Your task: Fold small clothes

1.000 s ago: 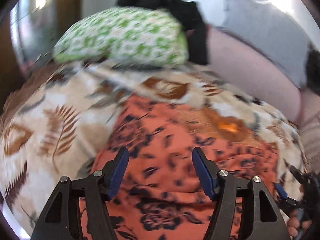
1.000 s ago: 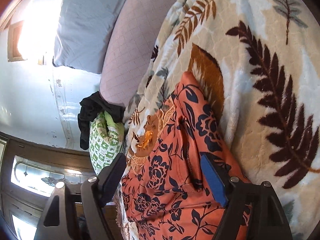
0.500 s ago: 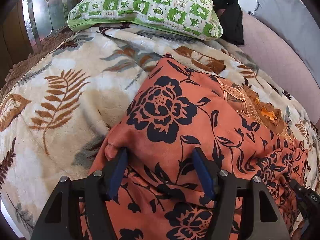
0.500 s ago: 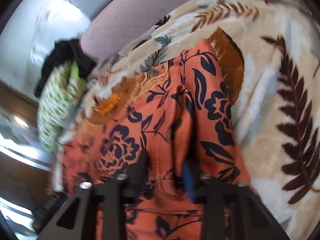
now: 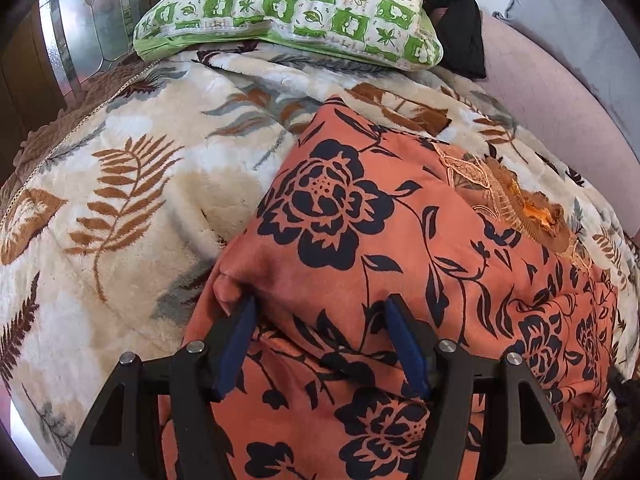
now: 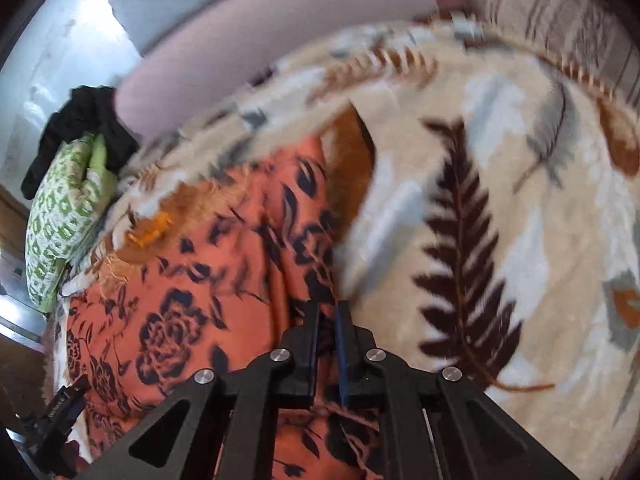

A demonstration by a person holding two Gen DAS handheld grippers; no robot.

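We have the orange floral garment (image 5: 400, 248) spread on the leaf-print blanket (image 5: 120, 184), below the green checked pillow (image 5: 288, 8). It looks thin, soft and light, so we judge it will sag and crease unless taken at an edge or corner. Our left gripper (image 5: 320, 340) rests over a bunched fold with its jaws wide apart, holding nothing. Our right gripper (image 6: 328, 320) has its jaws nearly together on the garment's edge; blur keeps us from seeing how much cloth sits between them. The embroidered neckline (image 5: 512, 200) shows, but the near hem is cut off
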